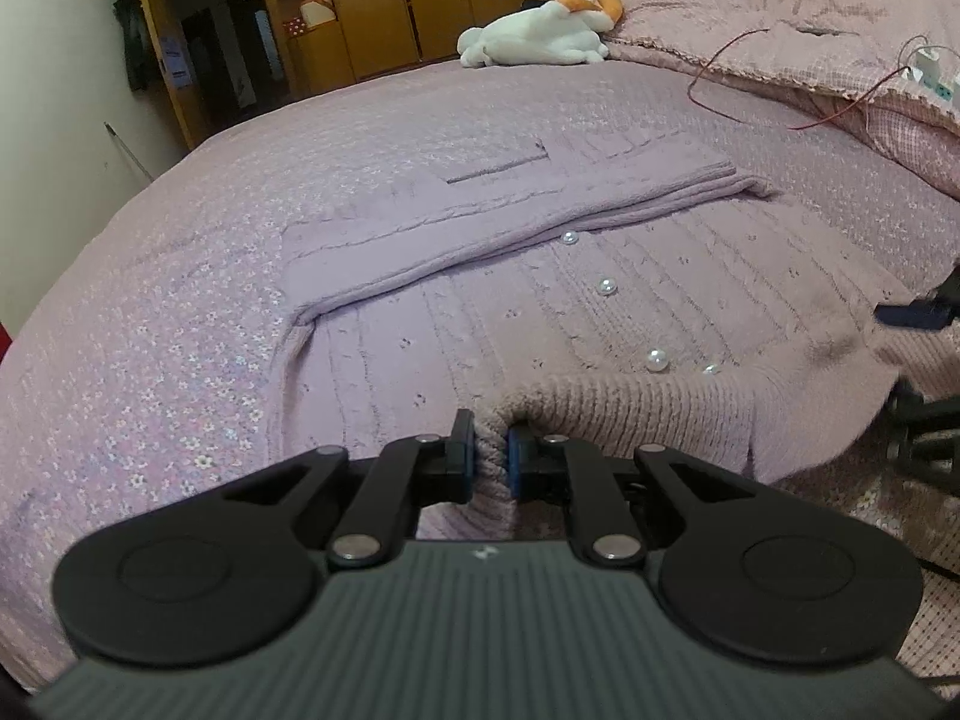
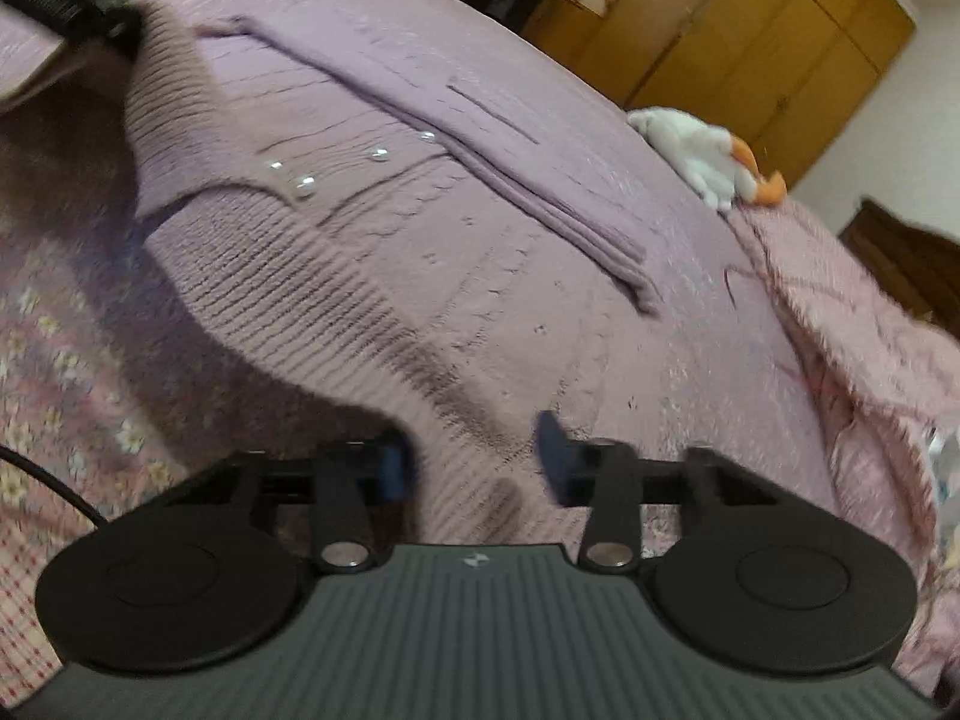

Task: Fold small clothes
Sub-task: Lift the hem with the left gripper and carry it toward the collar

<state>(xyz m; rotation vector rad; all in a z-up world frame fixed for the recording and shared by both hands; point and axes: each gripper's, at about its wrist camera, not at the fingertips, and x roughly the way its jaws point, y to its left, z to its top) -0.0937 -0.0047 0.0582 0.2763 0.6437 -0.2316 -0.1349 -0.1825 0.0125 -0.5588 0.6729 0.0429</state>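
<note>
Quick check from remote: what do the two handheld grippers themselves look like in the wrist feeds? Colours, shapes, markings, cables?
Both match: the left gripper and right gripper have a dark grey ribbed body with a small pale logo, two round black discs, black linkage arms with silver rivets, and black fingers faced with blue pads. A thin black cable runs beside the right one. No hands or sleeves show.

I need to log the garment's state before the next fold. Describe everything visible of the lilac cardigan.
The cardigan is a lilac knit with cable and eyelet patterns, pearl-like buttons down the front and a ribbed hem. It lies front up on the floral bedspread, both sleeves folded across the chest. The left gripper is shut on the hem, bunching and lifting it. The right gripper is open around the hem's other end, which looks raised; that view is blurred.
</note>
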